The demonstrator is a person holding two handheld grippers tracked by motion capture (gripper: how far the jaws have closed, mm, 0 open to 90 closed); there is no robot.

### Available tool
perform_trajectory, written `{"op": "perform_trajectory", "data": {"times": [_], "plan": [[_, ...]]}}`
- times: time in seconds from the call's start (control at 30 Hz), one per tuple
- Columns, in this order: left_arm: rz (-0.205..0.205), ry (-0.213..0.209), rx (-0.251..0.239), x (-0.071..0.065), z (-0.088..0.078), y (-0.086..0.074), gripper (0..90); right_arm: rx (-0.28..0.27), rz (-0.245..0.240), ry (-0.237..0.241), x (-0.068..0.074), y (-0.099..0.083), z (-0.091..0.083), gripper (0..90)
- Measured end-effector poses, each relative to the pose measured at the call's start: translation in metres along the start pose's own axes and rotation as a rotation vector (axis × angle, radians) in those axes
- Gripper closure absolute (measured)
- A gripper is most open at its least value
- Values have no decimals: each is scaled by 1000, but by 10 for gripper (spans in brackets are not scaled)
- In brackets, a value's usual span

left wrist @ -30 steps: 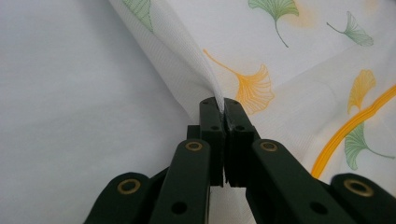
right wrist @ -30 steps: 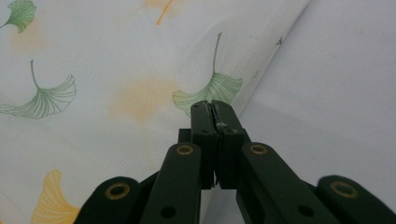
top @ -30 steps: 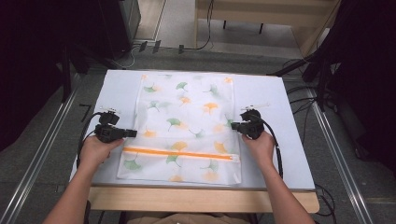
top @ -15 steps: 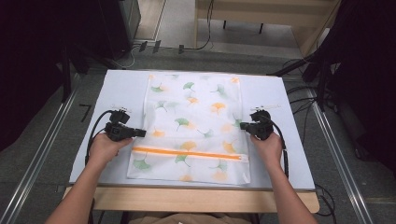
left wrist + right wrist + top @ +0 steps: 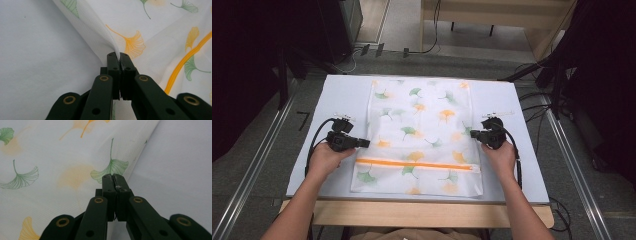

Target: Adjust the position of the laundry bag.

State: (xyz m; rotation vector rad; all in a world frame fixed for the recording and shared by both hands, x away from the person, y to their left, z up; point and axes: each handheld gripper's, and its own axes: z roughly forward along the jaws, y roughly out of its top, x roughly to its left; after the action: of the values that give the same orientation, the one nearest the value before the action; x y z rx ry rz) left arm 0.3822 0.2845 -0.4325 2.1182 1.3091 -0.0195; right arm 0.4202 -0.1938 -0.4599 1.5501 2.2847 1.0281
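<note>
Jaws pinch white ginkgo-print mesh bag [image 5: 419,135] edges.

I see a thin, fine-woven mesh cloth bag [image 5: 419,135], matt white and half see-through, printed with leaves, its orange zip [image 5: 414,164] smooth. The counter [image 5: 337,100] looks matt, smooth, pale grey. My left gripper [image 5: 117,55] is matt black plastic with brass-coloured rivets.

A pale grey rectangular tabletop [image 5: 337,95] on a light wooden frame stands on grey carpeted floor [image 5: 257,135]. Metal floor rails [image 5: 252,175] flank both sides. Black cables [image 5: 422,50] trail beyond its far edge, near light wooden furniture [image 5: 492,15]. Surroundings are dark.
</note>
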Motion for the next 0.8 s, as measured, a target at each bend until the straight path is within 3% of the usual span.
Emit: {"op": "perform_trajectory", "data": {"times": [0.27, 0.53, 0.6, 0.67, 0.8], "plan": [[-2, -2, 12, -1, 2, -1, 886, -4, 15, -7, -2, 0, 0, 900], [-22, 10, 22, 4, 2, -2, 889, 3, -4, 1, 1, -1, 2, 895], [-29, 15, 22, 5, 3, -2, 750, 5, -4, 0, 1, -1, 2, 891], [-42, -6, -3, 6, 2, -2, 662, 2, -5, 3, 0, -1, 2, 890], [-32, 21, -48, 6, -3, -3, 595, 9, 10, 8, 0, -1, 1, 874]]}}
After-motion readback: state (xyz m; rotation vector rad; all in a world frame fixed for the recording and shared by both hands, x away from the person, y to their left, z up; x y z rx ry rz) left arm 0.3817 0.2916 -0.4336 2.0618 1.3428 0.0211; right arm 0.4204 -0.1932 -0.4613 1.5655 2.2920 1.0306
